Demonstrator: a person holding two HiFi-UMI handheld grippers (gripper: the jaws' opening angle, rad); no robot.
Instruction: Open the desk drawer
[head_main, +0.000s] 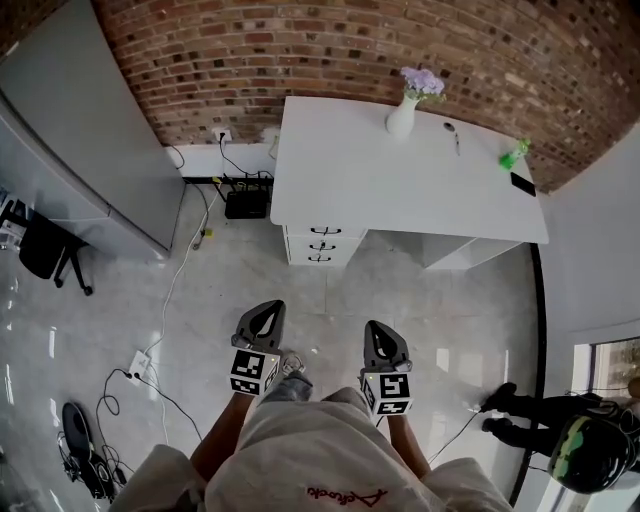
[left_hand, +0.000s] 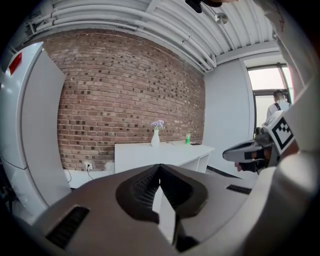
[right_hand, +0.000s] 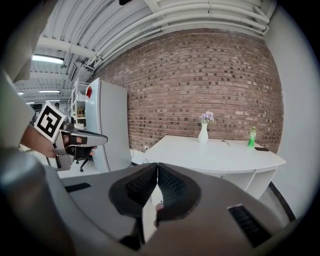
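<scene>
Red brick wall (head_main: 300, 60), glossy pale floor (head_main: 215, 330), tall grey cabinet (head_main: 80, 150) at left, bright window (left_hand: 267, 82), ceiling pipes (left_hand: 175, 30)

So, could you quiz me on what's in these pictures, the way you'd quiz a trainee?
1. True or false: one of the three desk drawers is already pulled out.
2. Which of these stands on the desk? A) a laptop B) a white vase of purple flowers C) a stack of books
3. Fill in: the jaws of the left gripper and the right gripper are both ___, with nothing between them.

Key: 1 false, all three are closed; 2 B; 3 shut.
</scene>
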